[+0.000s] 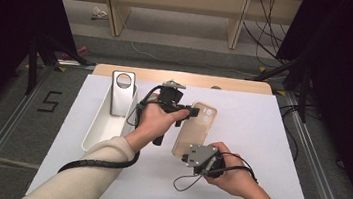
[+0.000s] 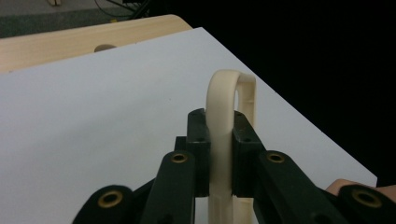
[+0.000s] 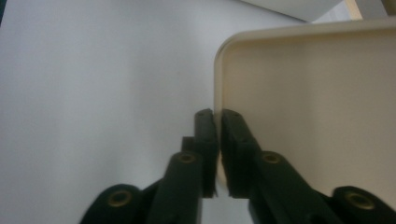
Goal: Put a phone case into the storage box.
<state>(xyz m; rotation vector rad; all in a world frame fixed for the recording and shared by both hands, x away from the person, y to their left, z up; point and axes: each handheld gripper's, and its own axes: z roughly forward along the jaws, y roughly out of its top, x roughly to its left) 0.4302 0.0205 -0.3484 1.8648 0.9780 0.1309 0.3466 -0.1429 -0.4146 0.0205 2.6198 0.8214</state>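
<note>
A cream phone case (image 1: 197, 132) with a camera cut-out at its far end is held up over the white table sheet (image 1: 260, 139) between both grippers. My left gripper (image 1: 192, 112) comes in from the left and is shut on the case's upper edge; in the left gripper view the jaws (image 2: 219, 135) pinch the case's rounded rim (image 2: 219, 93). My right gripper (image 1: 187, 157) holds the case's near end. In the right gripper view its jaws (image 3: 216, 140) sit tight on either side of the case's side wall (image 3: 303, 93).
A long white tray (image 1: 94, 130) lies at the left of the sheet, and a silver plate with a round hole (image 1: 122, 93) leans upright in its far end. The wooden table edge (image 1: 236, 84) runs behind. Dark frames and cables surround the table.
</note>
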